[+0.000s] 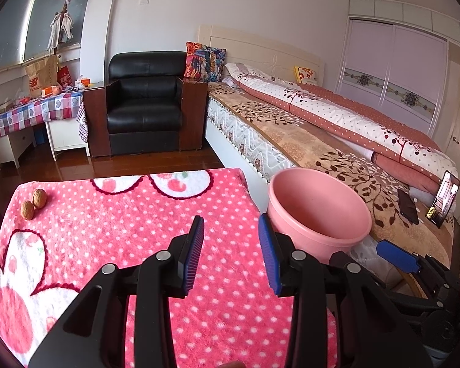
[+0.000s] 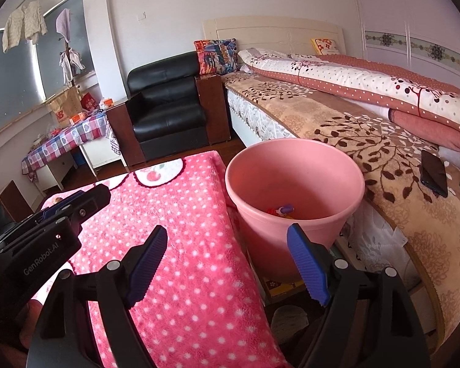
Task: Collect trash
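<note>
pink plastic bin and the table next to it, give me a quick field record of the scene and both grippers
bin: round pink plastic bin, upright, standing between the table and the bed
bin contents: a few small colourful scraps at the bottom
table cover: pink white-dotted fleece blanket
left on table: two brown walnuts, touching, at the far left corner
left gripper: open, empty, over the blanket
right gripper: open, empty, near the bin's front rim
bed: two dark phones beside the bin
</note>
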{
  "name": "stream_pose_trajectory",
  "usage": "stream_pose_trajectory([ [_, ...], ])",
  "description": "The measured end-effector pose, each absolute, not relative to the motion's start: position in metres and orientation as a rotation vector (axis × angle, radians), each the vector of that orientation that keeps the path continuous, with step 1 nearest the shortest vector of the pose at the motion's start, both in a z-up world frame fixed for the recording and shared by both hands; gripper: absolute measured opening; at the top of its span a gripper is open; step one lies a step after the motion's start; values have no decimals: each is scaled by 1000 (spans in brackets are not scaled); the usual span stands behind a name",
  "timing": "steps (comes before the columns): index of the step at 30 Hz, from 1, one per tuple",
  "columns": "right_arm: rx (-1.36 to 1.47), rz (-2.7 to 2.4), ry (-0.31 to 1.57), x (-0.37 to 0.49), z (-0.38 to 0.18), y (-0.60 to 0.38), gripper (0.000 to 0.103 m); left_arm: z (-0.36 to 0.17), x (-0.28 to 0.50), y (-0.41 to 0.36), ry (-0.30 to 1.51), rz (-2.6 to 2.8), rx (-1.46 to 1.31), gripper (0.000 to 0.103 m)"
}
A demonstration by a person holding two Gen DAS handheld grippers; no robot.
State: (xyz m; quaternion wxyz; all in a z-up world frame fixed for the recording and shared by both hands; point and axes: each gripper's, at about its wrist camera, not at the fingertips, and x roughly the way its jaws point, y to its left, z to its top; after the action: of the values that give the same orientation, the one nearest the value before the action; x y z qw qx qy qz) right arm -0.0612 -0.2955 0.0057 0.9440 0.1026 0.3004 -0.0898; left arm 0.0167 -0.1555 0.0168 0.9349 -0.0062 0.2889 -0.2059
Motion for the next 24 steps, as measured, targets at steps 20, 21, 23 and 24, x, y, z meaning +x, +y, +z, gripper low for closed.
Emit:
stream_pose_trajectory([
  [20, 236, -208, 579, -68, 8, -301, 79, 15, 16, -155, 598, -425, -9, 37],
  [21, 240, -208, 575, -68, 10, -301, 79, 15, 17, -155, 599, -425, -8, 37],
  [23, 247, -208, 566, -69, 12, -301, 79, 14, 17, -155, 602, -424, -7, 37],
  [24, 250, -208, 560, -69, 13, -302, 80, 14, 17, -154, 602, -424, -8, 37],
])
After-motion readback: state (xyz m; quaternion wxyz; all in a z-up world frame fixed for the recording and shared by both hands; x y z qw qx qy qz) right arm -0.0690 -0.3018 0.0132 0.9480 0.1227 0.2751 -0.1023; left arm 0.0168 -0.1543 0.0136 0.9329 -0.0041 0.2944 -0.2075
